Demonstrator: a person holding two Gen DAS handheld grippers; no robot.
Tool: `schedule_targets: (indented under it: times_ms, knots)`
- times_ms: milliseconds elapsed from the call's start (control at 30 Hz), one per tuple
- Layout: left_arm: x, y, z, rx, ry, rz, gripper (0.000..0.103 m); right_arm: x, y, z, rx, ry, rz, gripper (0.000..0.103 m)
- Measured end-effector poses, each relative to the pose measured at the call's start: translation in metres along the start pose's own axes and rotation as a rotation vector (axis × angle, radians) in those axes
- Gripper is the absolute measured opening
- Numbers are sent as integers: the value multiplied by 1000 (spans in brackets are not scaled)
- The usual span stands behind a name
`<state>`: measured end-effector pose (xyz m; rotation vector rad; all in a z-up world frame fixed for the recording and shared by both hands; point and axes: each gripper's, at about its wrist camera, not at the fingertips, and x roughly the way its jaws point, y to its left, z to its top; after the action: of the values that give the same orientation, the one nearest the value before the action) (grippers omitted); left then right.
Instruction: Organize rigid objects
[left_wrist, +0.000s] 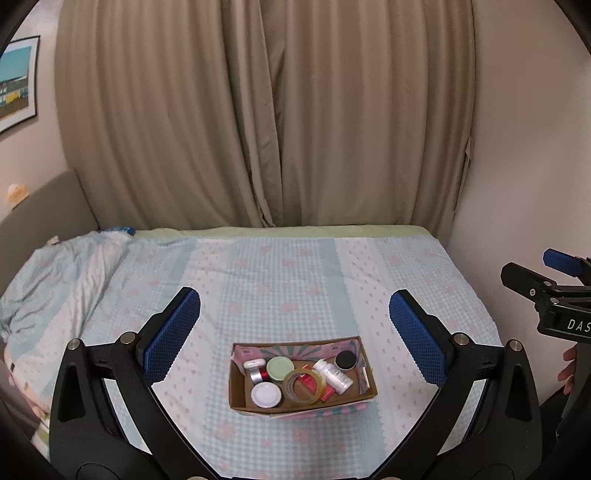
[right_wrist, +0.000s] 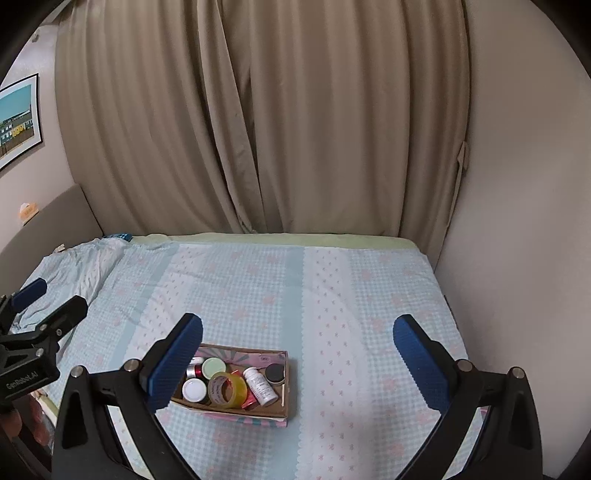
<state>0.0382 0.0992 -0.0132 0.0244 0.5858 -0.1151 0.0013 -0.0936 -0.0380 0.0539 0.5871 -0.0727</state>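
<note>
Cardboard box (left_wrist: 303, 400) sits on the bed (left_wrist: 288, 280) in front of me, on the blue-and-pink checked sheet, with every small item inside it. My left gripper (left_wrist: 294, 314) hangs above the box with its blue-padded fingers spread wide and nothing between them. My right gripper (right_wrist: 297, 339) is likewise spread wide and empty, with the box low and to its left, partly behind its left finger. In the box I see a roll of clear tape (left_wrist: 305, 386) standing near the middle, a white bottle (left_wrist: 332, 376) lying beside it, a pale green lid (left_wrist: 280, 369), a white lid (left_wrist: 265, 394) and a black cap (left_wrist: 345, 360). Beige curtains (left_wrist: 266, 118) hang behind the bed.
</note>
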Motion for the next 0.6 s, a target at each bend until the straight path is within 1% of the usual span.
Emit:
schedule_targets:
  times_ms: [167,600]
  knots:
    - [-6,-6,1,20,-19,4,102,-6,-5,-1,16,-9,-8,103]
    - [-10,-9,1,18,-39,5,102,-12,-9,0,20,-32,-17,103]
